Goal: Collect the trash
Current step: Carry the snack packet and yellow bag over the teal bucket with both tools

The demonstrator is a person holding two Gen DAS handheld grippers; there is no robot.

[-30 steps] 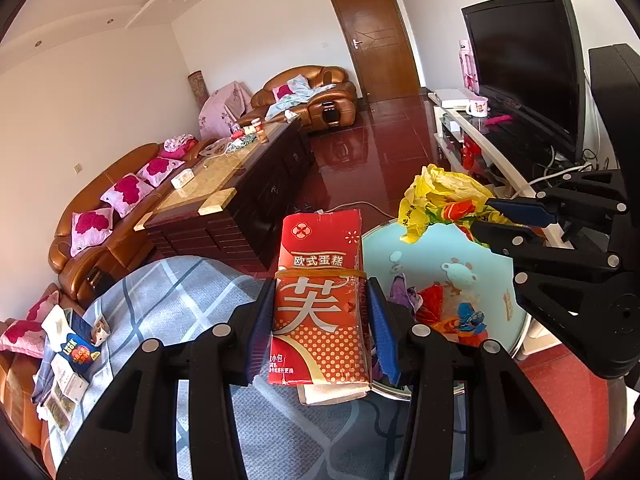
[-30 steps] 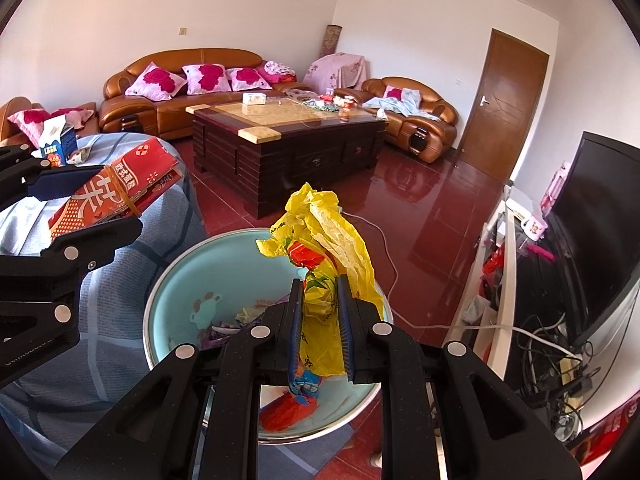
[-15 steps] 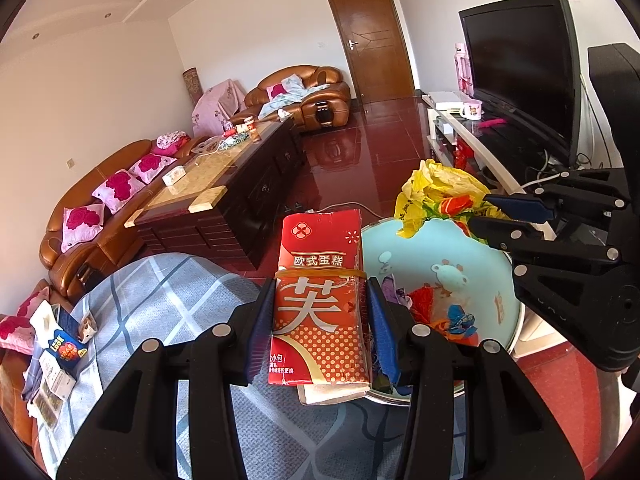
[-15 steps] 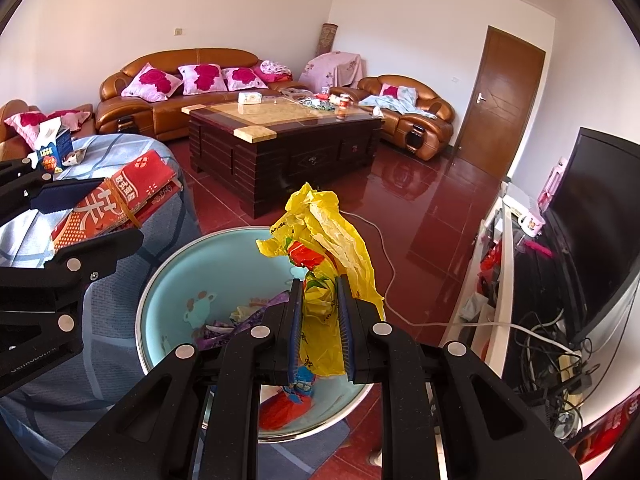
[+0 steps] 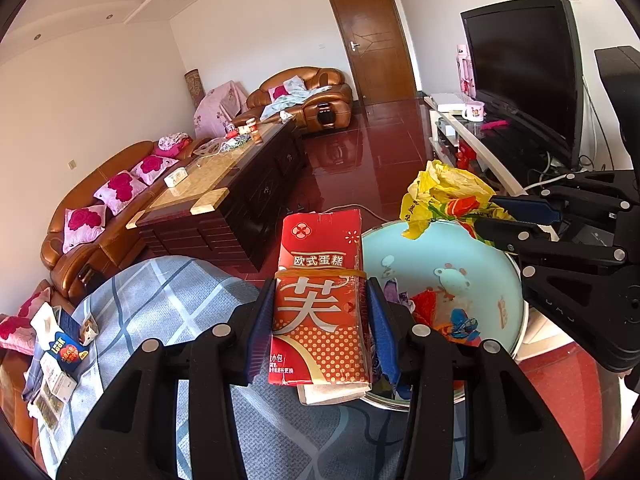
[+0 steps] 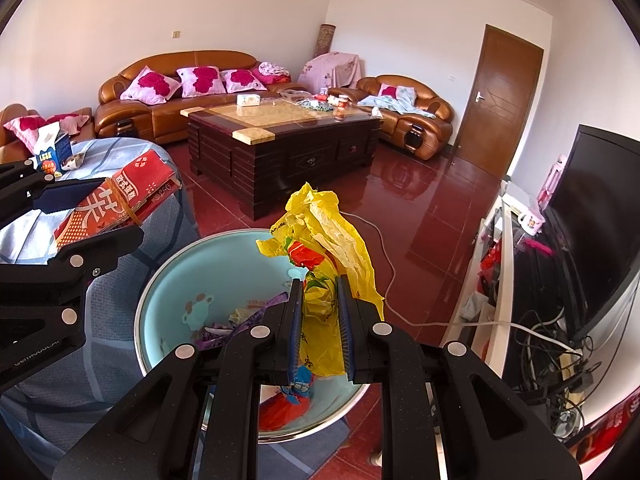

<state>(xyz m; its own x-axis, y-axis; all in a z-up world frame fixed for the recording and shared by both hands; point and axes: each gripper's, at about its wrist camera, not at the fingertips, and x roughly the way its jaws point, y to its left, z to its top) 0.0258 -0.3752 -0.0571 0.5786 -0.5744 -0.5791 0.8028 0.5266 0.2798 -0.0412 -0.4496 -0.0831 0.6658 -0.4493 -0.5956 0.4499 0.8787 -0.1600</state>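
Observation:
My left gripper (image 5: pixel 320 300) is shut on a flat red cake package (image 5: pixel 320 300) with white characters, bound by a rubber band. It holds it above the edge of a light-blue round bin (image 5: pixel 448 248). My right gripper (image 6: pixel 319 292) is shut on a crumpled yellow plastic bag (image 6: pixel 324 236) and holds it over the same bin (image 6: pixel 208 272). The bin has several colourful wrappers at its bottom. The right gripper also shows in the left wrist view (image 5: pixel 500 216), and the left gripper in the right wrist view (image 6: pixel 72 216).
A table with a blue-grey checked cloth (image 5: pixel 160 300) lies under my left gripper, with small boxes (image 5: pixel 64 348) at its far left. A dark wooden coffee table (image 6: pixel 280 140), brown sofas (image 6: pixel 176 88), a TV (image 5: pixel 520 68) on a white stand and a cable on the red floor (image 6: pixel 400 200).
Both grippers keep their holds. The views have shifted slightly: the bin sits a little further right and lower in the left wrist view, and the red package has drifted left in the right wrist view.

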